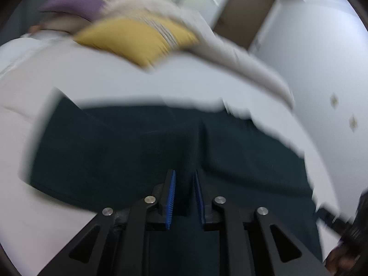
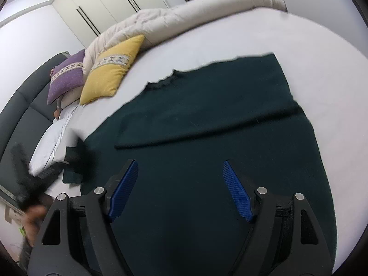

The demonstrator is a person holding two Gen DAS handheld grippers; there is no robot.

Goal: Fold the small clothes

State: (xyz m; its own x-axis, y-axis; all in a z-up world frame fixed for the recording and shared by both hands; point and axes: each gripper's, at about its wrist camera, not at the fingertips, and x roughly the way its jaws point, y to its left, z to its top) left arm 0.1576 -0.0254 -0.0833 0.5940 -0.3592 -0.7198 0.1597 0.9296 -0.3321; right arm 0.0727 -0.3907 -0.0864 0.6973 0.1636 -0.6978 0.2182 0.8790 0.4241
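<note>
A dark green sweater lies flat on the white bed sheet, neckline toward the cushions, with one sleeve folded across its body. My right gripper hovers open above the lower part of the sweater, nothing between its blue pads. The left wrist view is blurred. There my left gripper stands nearly closed, with a raised fold of the sweater filling the narrow gap between its pads. In the right wrist view the left gripper is a dark blur at the sweater's left edge, beside a hand.
A yellow cushion and a purple cushion lean on a rolled cream duvet at the bed's far side. A white pillow and a dark headboard are at the left. Wardrobe doors stand behind.
</note>
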